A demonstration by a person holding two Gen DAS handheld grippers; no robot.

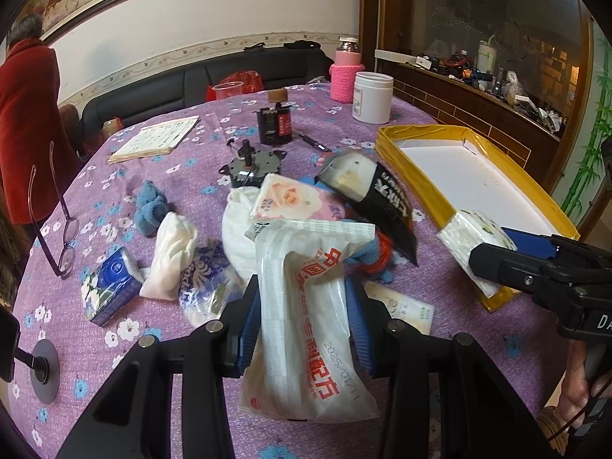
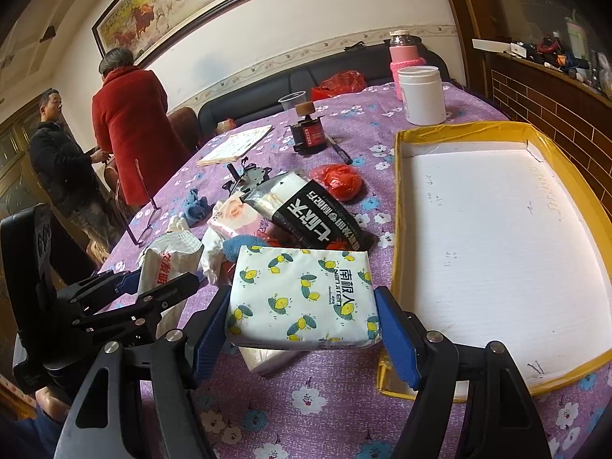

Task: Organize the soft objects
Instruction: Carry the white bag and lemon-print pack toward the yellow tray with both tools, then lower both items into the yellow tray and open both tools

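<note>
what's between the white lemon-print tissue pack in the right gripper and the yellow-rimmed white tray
Nothing: in the right wrist view only the gripper's blue finger pad and bare purple floral tablecloth separate the lemon-print tissue pack from the yellow-rimmed tray.

Left wrist view taken from just behind left gripper (image 1: 304, 319), tipped down and forward over purple tablecloth (image 1: 114, 191), very near table. Right gripper (image 1: 493, 262) seen at right edge, by yellow tray (image 1: 394, 153).

Right wrist view taken from just behind right gripper (image 2: 304, 319), also tipped down and forward, very near. Left gripper (image 2: 153, 287) seen at left, tray (image 2: 399, 210) at right.

Shared by both views: heap of soft packs in middle, tray, white jar (image 1: 371, 97) (image 2: 422, 93), far wall with picture.
</note>
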